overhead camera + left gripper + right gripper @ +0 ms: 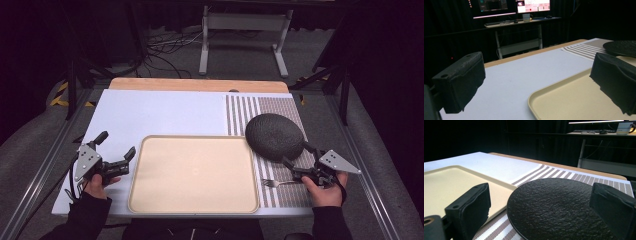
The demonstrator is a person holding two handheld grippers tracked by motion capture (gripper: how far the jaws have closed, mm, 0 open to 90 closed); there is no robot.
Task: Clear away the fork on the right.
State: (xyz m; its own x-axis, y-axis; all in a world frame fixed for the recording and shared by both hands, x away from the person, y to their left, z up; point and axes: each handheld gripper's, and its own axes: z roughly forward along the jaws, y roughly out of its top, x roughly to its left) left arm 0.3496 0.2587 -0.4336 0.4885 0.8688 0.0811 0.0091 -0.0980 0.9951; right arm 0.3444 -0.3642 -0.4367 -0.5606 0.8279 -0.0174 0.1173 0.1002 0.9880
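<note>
On the white-topped bench (165, 112) a cream rectangular tray (194, 173) lies at centre. A black textured plate (275, 136) sits at the tray's 2 o'clock on a striped placemat (285, 107), its edge just over the tray's corner. A fork (278, 183) lies on the placemat at the tray's 3 o'clock. The left gripper (116, 148), at the tray's 9 o'clock, has its 2 fingers (461, 81) spread wide, empty. The right gripper (296, 155) faces the plate, fingers (471, 206) apart and holding nothing.
</note>
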